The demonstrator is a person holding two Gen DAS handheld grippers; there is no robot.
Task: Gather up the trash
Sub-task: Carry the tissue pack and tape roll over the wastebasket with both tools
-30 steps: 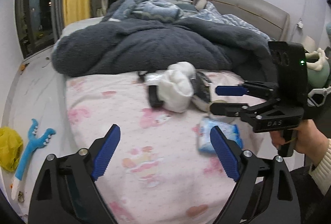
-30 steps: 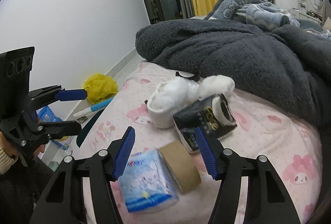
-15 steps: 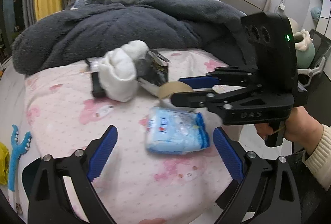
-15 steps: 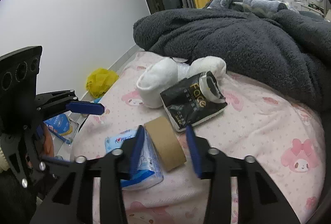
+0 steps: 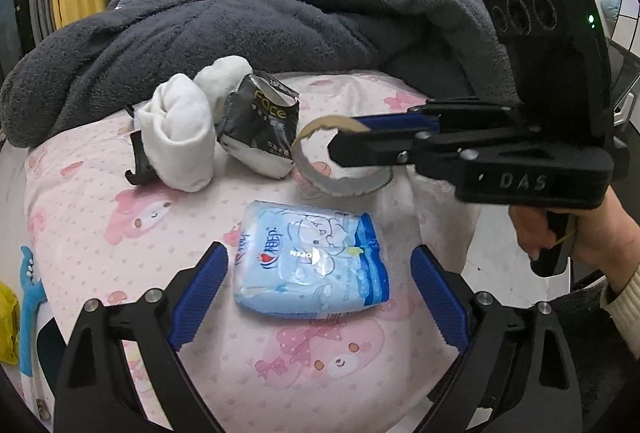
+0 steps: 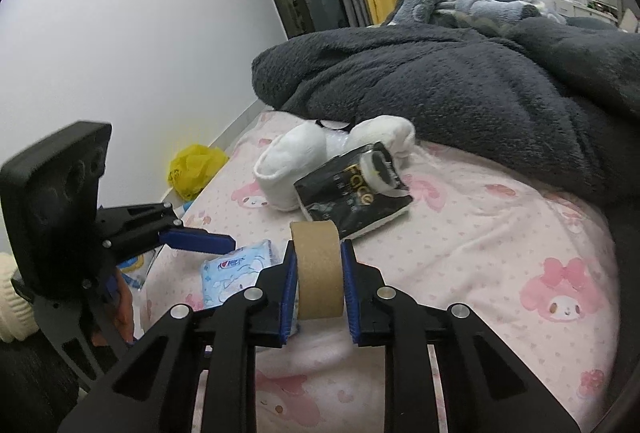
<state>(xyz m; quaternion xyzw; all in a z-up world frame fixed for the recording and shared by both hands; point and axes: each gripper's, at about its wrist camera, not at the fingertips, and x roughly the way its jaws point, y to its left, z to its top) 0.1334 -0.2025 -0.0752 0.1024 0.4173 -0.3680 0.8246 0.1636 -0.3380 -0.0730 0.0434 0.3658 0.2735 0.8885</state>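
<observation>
- The empty cardboard tape roll (image 6: 318,269) stands on edge on the pink bed sheet (image 6: 500,233), pinched flat-side to flat-side by the right gripper (image 6: 319,285).
- Just beside it lie a blue wipes pack (image 5: 312,265) and a black "Face" packet (image 5: 260,129).
- A white sock bundle (image 5: 176,141) touches the black packet.
- The left gripper (image 5: 320,289) is spread wide, straddling the wipes pack without touching it.
- A dark grey blanket (image 5: 240,29) is heaped behind.

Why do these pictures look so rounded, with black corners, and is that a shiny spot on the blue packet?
Left wrist view: fisheye lens bends the bed and blackens corners; glare sits on the blue tissue pack. Right wrist view: same bulge, soft indoor light.
</observation>
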